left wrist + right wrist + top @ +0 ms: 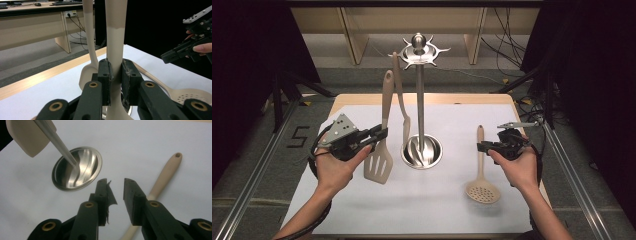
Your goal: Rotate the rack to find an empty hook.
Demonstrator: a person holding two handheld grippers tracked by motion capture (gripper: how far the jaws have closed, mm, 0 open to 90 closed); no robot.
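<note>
Step in hand looks like hanging utensils: left gripper [379,134] pinches slotted turner [380,162] by its handle, left of center, beside the rack [420,75]. Right gripper [482,146], jaws apart and empty, hovers over skimmer [482,187]. Next: lift the handle hole onto a hook.

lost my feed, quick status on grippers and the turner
Left gripper clamped on slotted turner handle. Right gripper open, empty, over skimmer handle. Stand close beside turner.
</note>
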